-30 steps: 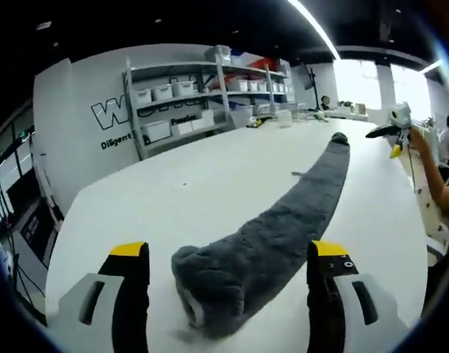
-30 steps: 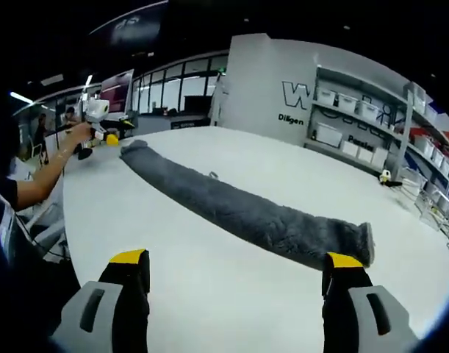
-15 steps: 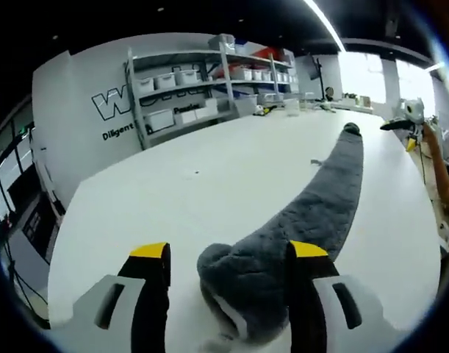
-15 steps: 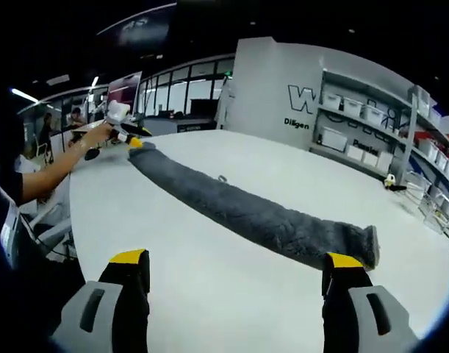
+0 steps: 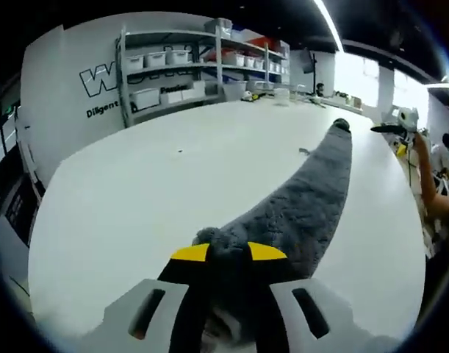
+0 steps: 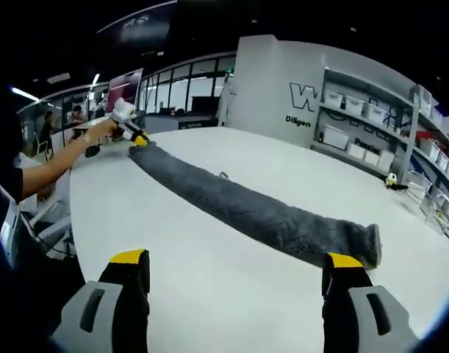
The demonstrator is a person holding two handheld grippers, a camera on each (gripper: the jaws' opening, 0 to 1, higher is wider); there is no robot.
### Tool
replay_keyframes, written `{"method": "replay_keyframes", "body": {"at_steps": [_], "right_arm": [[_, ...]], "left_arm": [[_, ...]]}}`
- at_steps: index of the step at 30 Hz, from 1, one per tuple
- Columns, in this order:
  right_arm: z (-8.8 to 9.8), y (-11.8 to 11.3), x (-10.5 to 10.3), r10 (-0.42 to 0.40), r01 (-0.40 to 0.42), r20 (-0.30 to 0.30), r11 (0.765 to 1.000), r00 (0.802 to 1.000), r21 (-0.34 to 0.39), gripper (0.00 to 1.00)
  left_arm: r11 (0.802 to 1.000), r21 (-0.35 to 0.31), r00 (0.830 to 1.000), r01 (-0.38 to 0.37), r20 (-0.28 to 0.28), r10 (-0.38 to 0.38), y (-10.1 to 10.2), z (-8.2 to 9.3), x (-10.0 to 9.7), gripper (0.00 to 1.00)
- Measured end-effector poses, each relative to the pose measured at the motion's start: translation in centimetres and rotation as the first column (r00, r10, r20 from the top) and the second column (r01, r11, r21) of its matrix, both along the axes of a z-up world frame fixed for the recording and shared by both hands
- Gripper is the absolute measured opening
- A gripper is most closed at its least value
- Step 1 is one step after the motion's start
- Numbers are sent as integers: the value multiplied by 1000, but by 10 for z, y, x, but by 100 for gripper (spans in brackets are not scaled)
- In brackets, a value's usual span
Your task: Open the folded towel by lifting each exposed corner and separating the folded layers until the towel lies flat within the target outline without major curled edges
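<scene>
A large white desk [image 5: 136,184] carries a grey towel [image 5: 305,198], rolled or folded into one long, narrow strip running diagonally across the top. Behind the desk stands a grey wall w/ partial lettering and a metal shelving unit [image 5: 187,62] stacked w/ white storage bins.

In the left gripper view, the left hand-held gripper [image 5: 228,254] has its yellow-tipped jaws drawn close together, clamped on the near end of the towel; grey pile bulges up between and above the tips. The strip stretches away toward the far desk edge, narrowing to its other end. At that far edge a person's hand [image 5: 415,140] holds another device, just beside the towel's far tip; whether it touches the cloth can't be told.

In the right gripper view, the right hand-held gripper [image 6: 235,257] is released, jaws spread wide apart above bare desk, gripping nothing. The towel lies across the middle of that view, near end just above the right-side jaw, apart from it. At the far left, the left hand-held gripper sits at the towel's opposite end, held in a person's hand [image 6: 99,132].
</scene>
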State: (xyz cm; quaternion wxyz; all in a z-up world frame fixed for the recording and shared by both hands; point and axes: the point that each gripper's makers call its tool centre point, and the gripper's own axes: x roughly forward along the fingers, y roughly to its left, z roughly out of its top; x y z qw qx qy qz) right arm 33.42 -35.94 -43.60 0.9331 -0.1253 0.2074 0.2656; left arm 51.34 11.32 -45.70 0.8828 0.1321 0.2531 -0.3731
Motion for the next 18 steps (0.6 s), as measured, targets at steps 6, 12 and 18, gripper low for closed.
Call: {"method": "replay_keyframes", "body": {"at_steps": [6, 12, 18], "right_arm": [[-1, 1, 1, 6, -6, -4, 1000, 1000, 1, 99], [1, 4, 0, 10, -10, 1, 1000, 1000, 0, 99], [1, 7, -3, 19, -19, 5, 1000, 1000, 2, 99]], "left_arm": [[998, 59, 999, 25, 41, -28, -3, 5, -4, 10], [996, 73, 990, 49, 127, -58, -9, 29, -12, 9], [990, 111, 968, 91, 221, -114, -20, 46, -32, 9]]}}
